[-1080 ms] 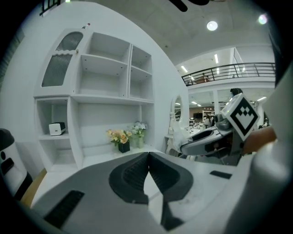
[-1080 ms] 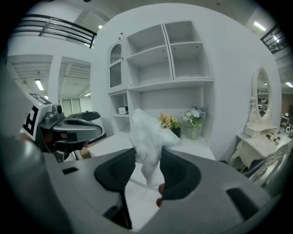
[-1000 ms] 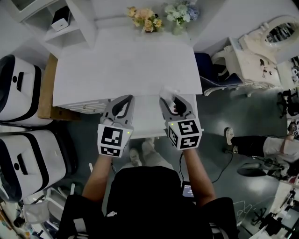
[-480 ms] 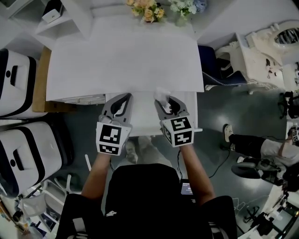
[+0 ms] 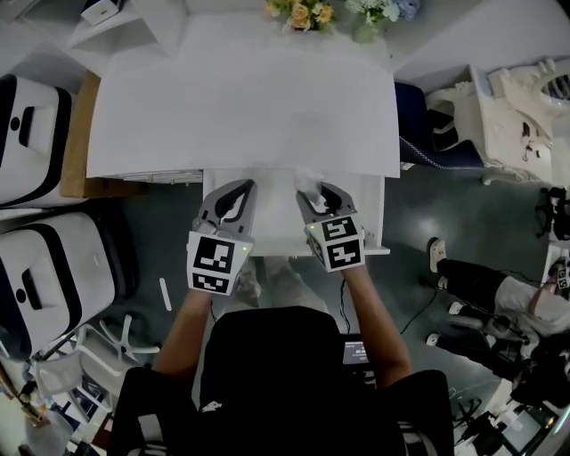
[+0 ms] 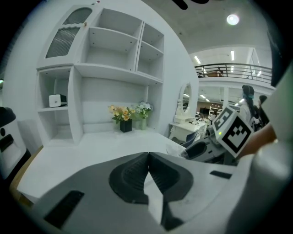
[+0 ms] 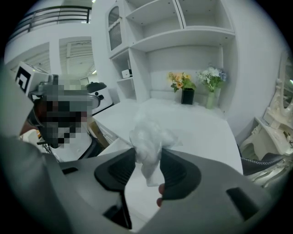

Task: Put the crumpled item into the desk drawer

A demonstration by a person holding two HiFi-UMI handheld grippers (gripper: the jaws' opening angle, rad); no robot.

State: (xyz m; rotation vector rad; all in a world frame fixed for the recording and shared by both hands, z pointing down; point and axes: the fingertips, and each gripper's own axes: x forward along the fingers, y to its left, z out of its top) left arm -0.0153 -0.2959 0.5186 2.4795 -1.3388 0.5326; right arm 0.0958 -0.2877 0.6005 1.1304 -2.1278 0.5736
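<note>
Two tools sit side by side in the head view, both over the open drawer (image 5: 278, 218) that sticks out from under the front edge of the white tabletop (image 5: 240, 107). Your left tool (image 5: 235, 198) is on the left half of the drawer. Your right tool (image 5: 317, 194) is on the right half and carries the crumpled item (image 5: 308, 181) — a white wad poking out past its tips. The wad is just at the tabletop's front edge, above the back of the drawer. Flowers (image 5: 307, 11) stand at the tabletop's far edge.

From the left gripper view, your left tool's dark pads (image 6: 132, 176) meet tip to tip, with nothing caught between them. Beyond them lies the bare tabletop, with the flowers and a set of white shelves (image 6: 110, 50) behind it. A small white box (image 6: 56, 99) sits in one shelf compartment. At the right edge you can see the marker cube (image 6: 234, 133) of your right tool.

From the right gripper view, your right tool stands partly spread, both pads pressed onto the crumpled item. The wad bulges up above the pads, and a thin tail hangs down between them. A white surface shows under the tail, but you cannot tell from here whether it is the drawer's floor.
</note>
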